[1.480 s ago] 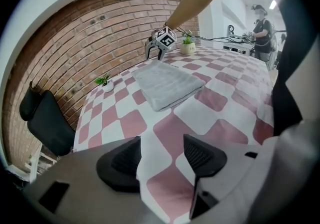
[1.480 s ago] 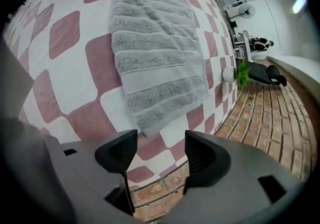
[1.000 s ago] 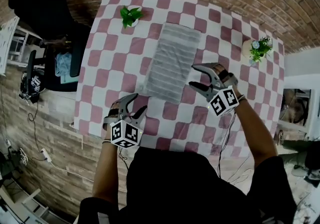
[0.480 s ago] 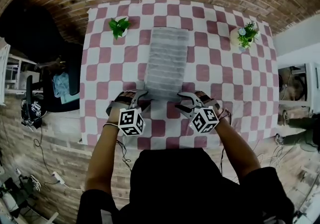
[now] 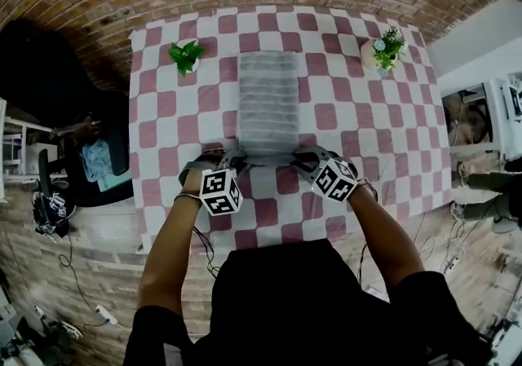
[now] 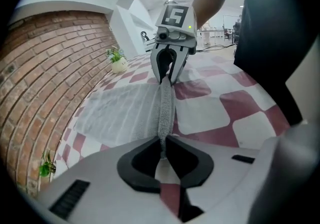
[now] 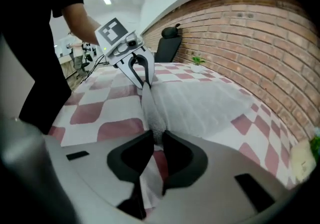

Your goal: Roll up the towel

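Observation:
A grey ribbed towel (image 5: 267, 103) lies flat and lengthwise on the red-and-white checked table (image 5: 359, 124). My left gripper (image 5: 231, 163) is at the towel's near left corner and my right gripper (image 5: 301, 163) at its near right corner. Both sets of jaws have just been closing, and the towel's near edge is pinched between them. In the left gripper view the raised hem (image 6: 165, 108) runs from my pads to the right gripper (image 6: 167, 79). The right gripper view shows the same hem (image 7: 151, 111) stretched toward the left gripper (image 7: 144, 82).
Two small potted plants stand at the far corners, one left (image 5: 186, 56) and one right (image 5: 383, 48). A black office chair (image 5: 106, 156) sits beside the table's left side. The table's near edge (image 5: 245, 242) is just in front of my body. Cables lie on the brick floor.
Both grippers came down and inward from the near table area to the towel's near corners, rolled level, and closed on its near edge, which now stands lifted in a ridge.

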Demonstrator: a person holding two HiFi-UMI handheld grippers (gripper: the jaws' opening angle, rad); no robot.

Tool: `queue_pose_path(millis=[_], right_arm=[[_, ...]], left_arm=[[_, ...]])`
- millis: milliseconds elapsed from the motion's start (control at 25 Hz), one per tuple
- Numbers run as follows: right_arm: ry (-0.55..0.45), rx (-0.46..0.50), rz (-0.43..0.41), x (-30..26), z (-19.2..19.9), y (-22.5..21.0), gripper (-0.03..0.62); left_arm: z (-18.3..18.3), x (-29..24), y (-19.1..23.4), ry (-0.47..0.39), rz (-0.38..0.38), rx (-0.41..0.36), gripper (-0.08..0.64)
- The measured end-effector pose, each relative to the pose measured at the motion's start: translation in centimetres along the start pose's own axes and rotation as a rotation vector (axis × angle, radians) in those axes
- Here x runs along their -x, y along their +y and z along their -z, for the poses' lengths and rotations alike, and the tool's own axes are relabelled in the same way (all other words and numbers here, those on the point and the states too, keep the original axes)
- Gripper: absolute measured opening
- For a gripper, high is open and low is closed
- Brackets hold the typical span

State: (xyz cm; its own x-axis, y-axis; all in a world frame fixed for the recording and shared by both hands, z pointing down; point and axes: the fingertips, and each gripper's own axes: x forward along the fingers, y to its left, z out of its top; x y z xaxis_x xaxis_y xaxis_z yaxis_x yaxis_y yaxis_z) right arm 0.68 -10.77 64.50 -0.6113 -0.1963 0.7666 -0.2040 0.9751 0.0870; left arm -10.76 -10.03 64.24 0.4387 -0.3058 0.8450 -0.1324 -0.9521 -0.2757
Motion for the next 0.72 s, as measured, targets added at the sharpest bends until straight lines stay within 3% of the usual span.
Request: queue_pose_path(millis=[160,360,600,720], right_arm=[[0.021,-0.064,-0.013,0.8,-0.1,0.8,0.052],[0.05,-0.016,-0.075,2.5,0.9,4.8,0.052],[0.026,-0.009,-0.233,6.4,1.8,11.5,0.052],[-0.011,-0.045,-0.292,7.5,2.0,12.9,0.054]], left_arm=[[-0.3,0.3,-0.9,0.001,0.029,0.008,0.026],[-1.4,1.7,-5.0,0.006,0.088,-0.01,0.025],[-3.7,4.7,-11.9,-0.018,0.206,0.085,0.025],[-4.2,5.4,-13.3,-0.016,0.25,0.148,0.026]])
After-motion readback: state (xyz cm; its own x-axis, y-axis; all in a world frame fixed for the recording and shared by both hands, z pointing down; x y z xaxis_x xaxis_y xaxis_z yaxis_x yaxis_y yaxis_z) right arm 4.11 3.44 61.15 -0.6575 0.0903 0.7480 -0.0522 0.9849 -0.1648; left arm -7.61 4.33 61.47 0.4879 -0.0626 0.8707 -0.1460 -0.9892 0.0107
